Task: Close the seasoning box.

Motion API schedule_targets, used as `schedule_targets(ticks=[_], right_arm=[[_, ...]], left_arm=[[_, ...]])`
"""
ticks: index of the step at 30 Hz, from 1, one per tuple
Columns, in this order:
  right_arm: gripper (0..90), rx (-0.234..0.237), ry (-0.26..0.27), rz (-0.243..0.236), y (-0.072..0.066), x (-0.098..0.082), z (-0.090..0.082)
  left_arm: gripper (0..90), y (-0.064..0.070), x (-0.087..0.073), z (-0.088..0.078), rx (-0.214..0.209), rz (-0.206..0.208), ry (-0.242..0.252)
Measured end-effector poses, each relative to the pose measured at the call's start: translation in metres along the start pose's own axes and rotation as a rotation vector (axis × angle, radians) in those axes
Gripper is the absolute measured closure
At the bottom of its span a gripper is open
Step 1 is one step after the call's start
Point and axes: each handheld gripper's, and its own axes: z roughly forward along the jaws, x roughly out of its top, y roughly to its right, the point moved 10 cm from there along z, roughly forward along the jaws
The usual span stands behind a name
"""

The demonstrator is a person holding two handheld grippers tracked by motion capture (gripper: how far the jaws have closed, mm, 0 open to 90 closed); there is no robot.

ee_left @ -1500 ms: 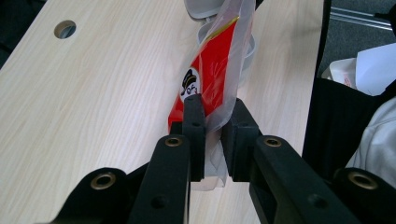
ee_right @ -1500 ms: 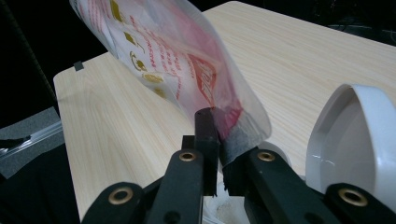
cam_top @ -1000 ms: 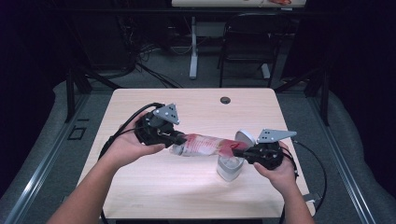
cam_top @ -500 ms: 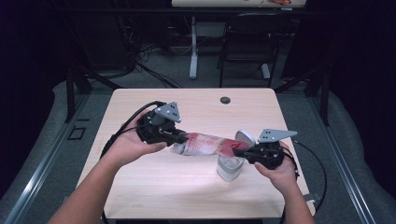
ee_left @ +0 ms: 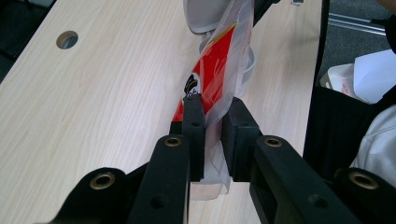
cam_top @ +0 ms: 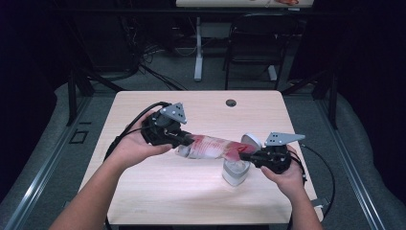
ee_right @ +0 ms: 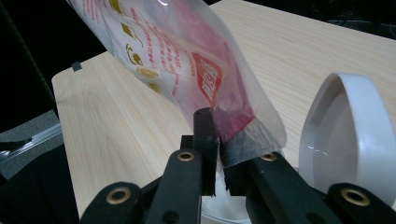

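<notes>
Nothing much has shifted in the last second: both my hands sit where they were, and the pouch [cam_top: 213, 146] still stretches between them above the table [cam_top: 158, 191].

My left gripper [cam_top: 184, 140] is clamped on the pouch's end toward nine o'clock; in the left gripper view [ee_left: 212, 128] the two jaws pinch the clear film just below the red and yellow print.

My right gripper [cam_top: 251, 155] bites the other end, toward three o'clock; in the right gripper view [ee_right: 217, 149] the jaws squeeze the sealed edge flat.

A clear container [cam_top: 235, 171] stands on the table right under that end, its white lid [cam_top: 251, 141] flipped up just beside the pouch.

Over at twelve o'clock a round hole [cam_top: 231, 102] sits near the far edge of the table.
</notes>
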Motion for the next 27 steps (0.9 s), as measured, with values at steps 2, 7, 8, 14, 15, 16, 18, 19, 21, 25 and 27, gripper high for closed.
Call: schedule_targets(ticks=[2,7,8,14,15,16,18,19,21,25,27], right_arm=[[85.8,-0.002,0.000,0.002,0.0003,0.0001,0.0000],[85.8,-0.003,0.000,0.003,0.0006,-0.0001,0.0001],[85.8,-0.003,0.001,0.003,0.0005,-0.0001,0.0001],[86.0,-0.006,0.000,0.005,0.0013,-0.0006,0.0004],[86.1,-0.007,0.000,0.005,0.0014,-0.0006,0.0004],[86.1,-0.007,0.000,0.004,0.0014,-0.0007,0.0004],[86.1,-0.007,0.000,0.005,0.0015,-0.0007,0.0004],[86.1,-0.007,0.001,0.005,0.0015,-0.0006,0.0004],[86.1,-0.007,-0.001,0.004,0.0015,-0.0007,0.0004],[86.0,-0.009,0.000,0.004,0.0016,-0.0007,0.0004],[86.0,-0.009,0.000,0.005,0.0017,-0.0008,0.0004]], left_arm=[[80.5,0.0000,0.0003,0.0000,0.000,-0.002,0.002],[80.5,-0.0013,0.0010,0.0001,0.003,-0.003,0.002],[80.5,-0.0015,0.0011,0.0001,0.004,-0.003,0.003],[80.5,-0.0020,0.0019,0.0009,0.004,-0.001,0.004],[80.5,-0.0021,0.0020,0.0010,0.004,-0.001,0.004],[80.6,-0.0021,0.0021,0.0010,0.004,-0.001,0.004],[80.6,-0.0020,0.0021,0.0010,0.003,-0.003,0.004],[80.6,-0.0020,0.0021,0.0010,0.002,-0.003,0.004],[80.7,-0.0021,0.0021,0.0010,0.002,-0.003,0.004],[80.7,-0.0017,0.0026,0.0010,0.004,0.000,0.005],[80.7,-0.0014,0.0029,0.0010,0.006,0.001,0.004]])
